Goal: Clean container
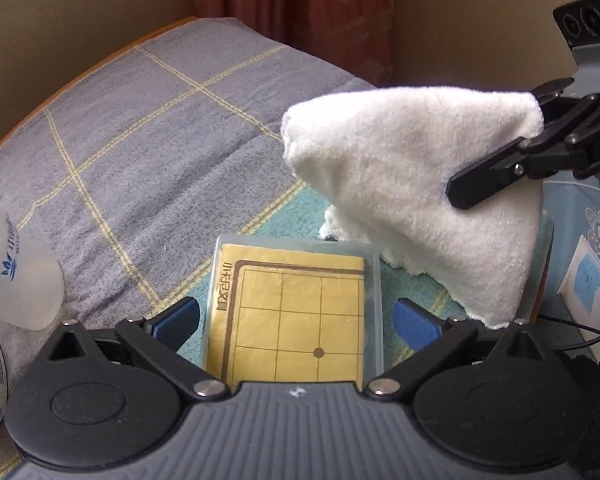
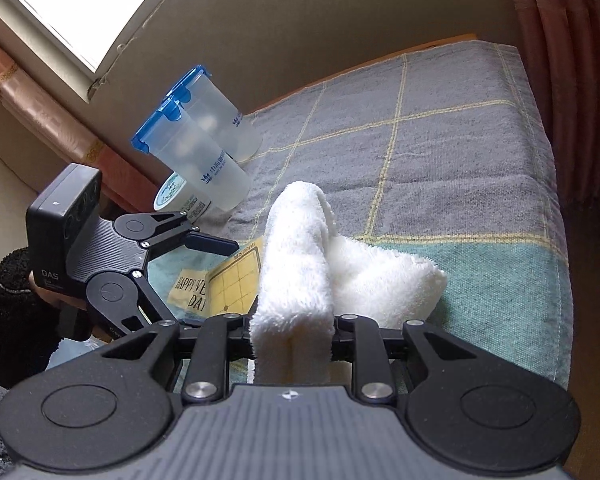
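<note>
A flat clear container [image 1: 296, 304] with a yellow grid sheet inside lies on the teal cloth of the bed. My left gripper [image 1: 296, 320] is open, and its blue pads [image 1: 176, 322] straddle the container's near end with a narrow gap on each side. My right gripper [image 2: 292, 328] is shut on a folded white towel [image 2: 296, 256]. The towel [image 1: 420, 184] hangs just right of the container and over its far right corner, its lower edge on the bed. In the right wrist view the left gripper [image 2: 196, 280] sits left of the towel, over the container [image 2: 236, 276].
Two translucent tubs with blue lids [image 2: 204, 140] and a small round jar [image 2: 176, 196] lie at the left by the wall. A grey checked blanket [image 1: 140, 140] covers the far bed. A printed card [image 2: 188, 292] lies beside the container. Papers [image 1: 588, 280] sit at the right.
</note>
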The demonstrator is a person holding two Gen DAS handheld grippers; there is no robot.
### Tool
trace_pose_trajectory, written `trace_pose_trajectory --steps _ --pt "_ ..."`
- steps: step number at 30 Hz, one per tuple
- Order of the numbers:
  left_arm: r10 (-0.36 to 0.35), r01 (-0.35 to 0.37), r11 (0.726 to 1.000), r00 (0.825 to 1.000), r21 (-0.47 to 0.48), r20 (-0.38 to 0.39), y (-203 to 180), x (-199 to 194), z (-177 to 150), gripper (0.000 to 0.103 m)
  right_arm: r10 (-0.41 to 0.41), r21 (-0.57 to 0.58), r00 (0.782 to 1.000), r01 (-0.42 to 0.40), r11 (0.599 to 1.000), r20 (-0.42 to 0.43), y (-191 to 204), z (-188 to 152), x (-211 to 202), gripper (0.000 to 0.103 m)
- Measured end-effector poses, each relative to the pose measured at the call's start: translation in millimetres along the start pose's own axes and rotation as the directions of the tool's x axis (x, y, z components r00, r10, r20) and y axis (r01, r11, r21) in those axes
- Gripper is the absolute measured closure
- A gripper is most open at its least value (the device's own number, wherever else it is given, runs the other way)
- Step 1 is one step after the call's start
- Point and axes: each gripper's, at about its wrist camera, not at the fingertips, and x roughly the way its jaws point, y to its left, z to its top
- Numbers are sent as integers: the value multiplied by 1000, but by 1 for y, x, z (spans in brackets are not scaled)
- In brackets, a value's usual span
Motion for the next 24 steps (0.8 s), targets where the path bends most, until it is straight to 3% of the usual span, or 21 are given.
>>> trace_pose_trajectory --steps 2,5,9,12,18,24 --pt "43 -42 999 999 30 -22 -5 4 1 1 14 -2 1000 -14 1000 5 -1 0 0 75" --pt "51 -51 999 998 -10 -41 -5 9 2 5 27 -7 1000 -27 1000 8 -2 -1 1 75" --pt "71 -75 990 997 -121 -35 -5 9 1 9 54 -9 998 -54 998 16 -4 -1 3 75" --pt "102 -104 967 995 -233 -21 -2 8 -1 9 68 -1 997 -68 998 31 -8 -1 2 75" --pt "145 -133 897 989 -421 -3 5 6 -1 9 106 38 992 -109 993 66 -17 -9 0 77" --pt "190 -149 791 982 -594 5 12 4 -1 9 118 75 989 -125 989 87 -21 -14 -1 79"
